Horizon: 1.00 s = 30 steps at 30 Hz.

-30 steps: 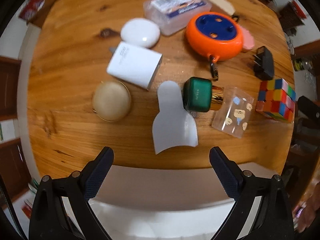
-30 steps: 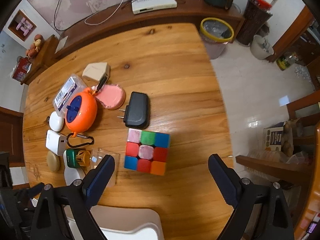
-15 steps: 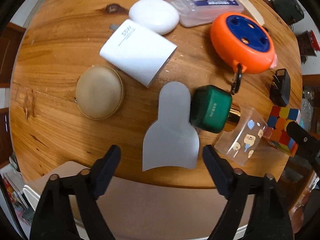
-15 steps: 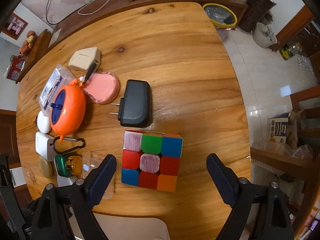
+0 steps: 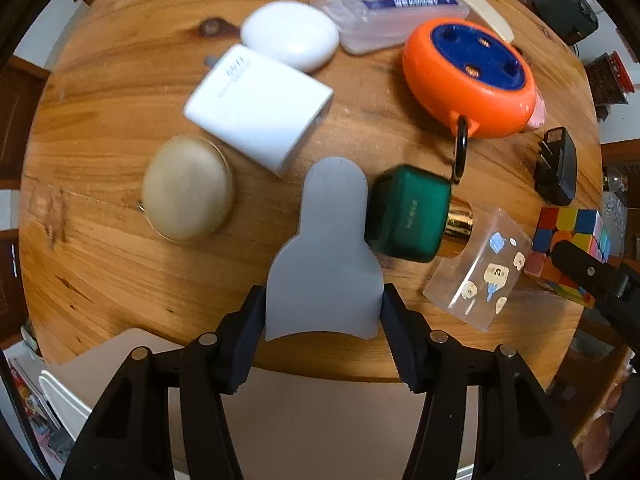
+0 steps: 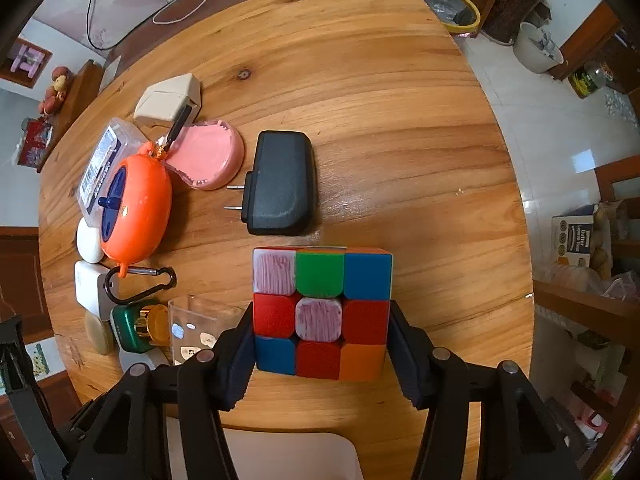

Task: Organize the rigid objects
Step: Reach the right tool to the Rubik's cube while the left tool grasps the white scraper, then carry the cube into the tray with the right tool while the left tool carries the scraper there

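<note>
my left gripper (image 5: 322, 320) jaws have just closed onto the grey flat piece (image 5: 324, 256) at the worktop (image 5: 100, 240) edge; right gripper (image 6: 320, 344) likewise on the puzzle cube (image 6: 320, 312), probably to lift both. black charger (image 6: 280, 182) lies beyond.

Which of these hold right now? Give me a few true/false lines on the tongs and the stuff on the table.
1. The left tongs straddle the grey flat piece. True; its jaws have just been closing.
2. The right tongs close around the black plug adapter. False: they flank the colour cube, having just been closing.
3. The green bottle lies on its side. True.
4. The orange round case has a red top. False: it is blue.
5. The cube sits in a tray. False: it rests on the wooden table.
</note>
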Motion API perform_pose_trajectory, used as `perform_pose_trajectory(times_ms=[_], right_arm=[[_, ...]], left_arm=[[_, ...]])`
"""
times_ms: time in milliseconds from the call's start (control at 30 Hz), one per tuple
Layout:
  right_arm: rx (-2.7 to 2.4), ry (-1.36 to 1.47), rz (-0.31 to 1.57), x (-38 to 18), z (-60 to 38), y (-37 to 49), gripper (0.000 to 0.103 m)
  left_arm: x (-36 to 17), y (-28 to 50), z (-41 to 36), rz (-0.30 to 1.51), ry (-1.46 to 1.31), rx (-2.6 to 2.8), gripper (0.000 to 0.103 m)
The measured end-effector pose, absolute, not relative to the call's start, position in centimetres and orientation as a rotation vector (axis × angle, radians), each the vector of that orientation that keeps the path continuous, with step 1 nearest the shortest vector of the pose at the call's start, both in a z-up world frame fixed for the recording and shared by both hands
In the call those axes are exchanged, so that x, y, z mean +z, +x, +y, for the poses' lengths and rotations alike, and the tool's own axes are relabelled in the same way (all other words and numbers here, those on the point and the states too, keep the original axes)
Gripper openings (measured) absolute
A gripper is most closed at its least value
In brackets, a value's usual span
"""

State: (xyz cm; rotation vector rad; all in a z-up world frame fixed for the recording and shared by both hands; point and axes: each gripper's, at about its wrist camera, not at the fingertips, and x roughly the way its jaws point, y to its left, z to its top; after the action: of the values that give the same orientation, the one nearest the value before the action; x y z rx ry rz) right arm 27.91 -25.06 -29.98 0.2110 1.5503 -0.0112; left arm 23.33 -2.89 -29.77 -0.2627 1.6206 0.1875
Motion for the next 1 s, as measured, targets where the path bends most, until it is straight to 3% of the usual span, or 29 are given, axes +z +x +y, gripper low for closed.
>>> perform_pose_trajectory(times_ms=[267, 400, 700, 1000], right_arm=[[0.026, 0.25, 1.5, -28.3, -26.5, 26.5, 0.059], [0.066, 0.261, 1.462, -26.2, -26.4, 25.4, 0.059], [0.182, 0.234, 1.316, -18.6, -24.1, 21.5, 0.059], [0.279, 0.147, 1.188, -11.7, -21.0, 14.1, 0.059]], left_arm=[[-25.4, 22.9, -2.8, 1.539, -0.238, 0.174, 0.06], [-20.6, 21.6, -2.3, 1.489, -0.231, 0.164, 0.06], [-14.6, 17.4, -1.4, 1.308, -0.132, 0.11, 0.06], [-12.0, 11.5, -1.3, 1.174, 0.036, 0.002, 0.06]])
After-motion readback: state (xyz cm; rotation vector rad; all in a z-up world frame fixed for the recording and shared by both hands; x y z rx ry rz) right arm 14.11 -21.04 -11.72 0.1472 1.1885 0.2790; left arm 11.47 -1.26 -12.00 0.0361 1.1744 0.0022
